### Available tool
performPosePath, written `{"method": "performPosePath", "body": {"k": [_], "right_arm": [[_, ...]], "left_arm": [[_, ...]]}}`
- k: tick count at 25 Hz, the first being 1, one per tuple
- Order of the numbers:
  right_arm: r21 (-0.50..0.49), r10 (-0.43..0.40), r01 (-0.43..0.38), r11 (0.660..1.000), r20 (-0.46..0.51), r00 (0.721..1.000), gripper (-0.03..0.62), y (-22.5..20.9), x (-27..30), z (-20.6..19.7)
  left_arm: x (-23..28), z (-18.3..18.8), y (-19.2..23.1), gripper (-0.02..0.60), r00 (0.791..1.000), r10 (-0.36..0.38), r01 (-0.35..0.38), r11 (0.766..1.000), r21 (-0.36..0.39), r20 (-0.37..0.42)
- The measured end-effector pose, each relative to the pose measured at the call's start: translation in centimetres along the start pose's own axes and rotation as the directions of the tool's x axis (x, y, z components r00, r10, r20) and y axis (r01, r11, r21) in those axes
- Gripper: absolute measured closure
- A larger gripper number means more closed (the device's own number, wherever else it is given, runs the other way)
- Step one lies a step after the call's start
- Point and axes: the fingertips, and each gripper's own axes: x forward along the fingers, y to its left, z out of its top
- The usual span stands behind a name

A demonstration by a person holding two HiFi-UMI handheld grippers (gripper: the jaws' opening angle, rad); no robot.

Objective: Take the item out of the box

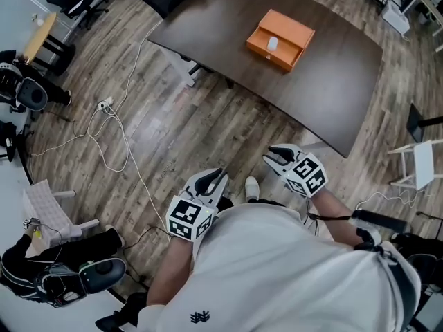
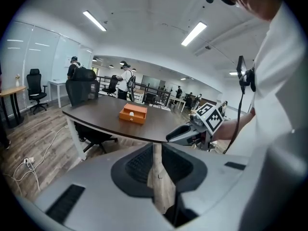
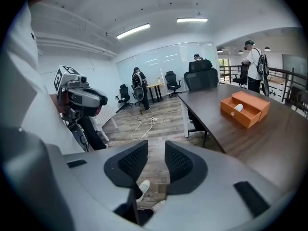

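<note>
An open-plan office has a grey-brown wood-plank floor and a large, dark brown worktop with rounded corners on white legs. A white power strip with loose cables lies on the floor beside it. Long strip lights run across the white ceiling, and black office chairs stand by desks before glass partition walls.

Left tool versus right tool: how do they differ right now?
The left tool shows only a narrow slit between its jaws; the right tool holds them wider apart. The right tool is nearer the table; the left tool sits further back. Both are empty, well short of the orange box.
</note>
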Motion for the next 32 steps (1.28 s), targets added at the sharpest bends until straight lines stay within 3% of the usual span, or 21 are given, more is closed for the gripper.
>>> {"method": "performPosePath", "body": {"k": [8,15,19,23,28,32], "right_arm": [[0.035,-0.064,0.065,0.997,-0.004,0.998,0.497,-5.5,5.9,4.5],[0.094,-0.227,0.227,0.969,-0.015,0.974,0.507,-9.2,10.8,10.8],[0.148,-0.327,0.329,0.933,-0.040,0.944,0.508,-12.4,14.0,13.4],[0.224,-0.401,0.402,0.888,-0.053,0.915,0.508,-15.4,15.6,14.6],[0.258,-0.470,0.475,0.841,-0.083,0.878,0.508,-19.3,15.7,15.4],[0.270,-0.523,0.529,0.804,-0.102,0.846,0.505,-25.1,15.4,16.5]], "left_arm": [[2.4,2.9,9.8,0.544,0.999,-0.014,0.014,1.000,-0.006,0.033],[2.5,7.9,19.6,0.571,0.983,-0.171,0.172,0.985,-0.007,0.059],[2.0,9.8,24.8,0.572,0.972,-0.232,0.230,0.972,0.048,0.043],[1.7,9.9,28.8,0.571,0.962,-0.271,0.270,0.962,0.047,0.017],[2.2,10.4,32.9,0.572,0.964,-0.265,0.265,0.964,0.014,0.013],[3.9,12.3,34.7,0.572,0.967,-0.254,0.254,0.967,0.012,0.013]]}}
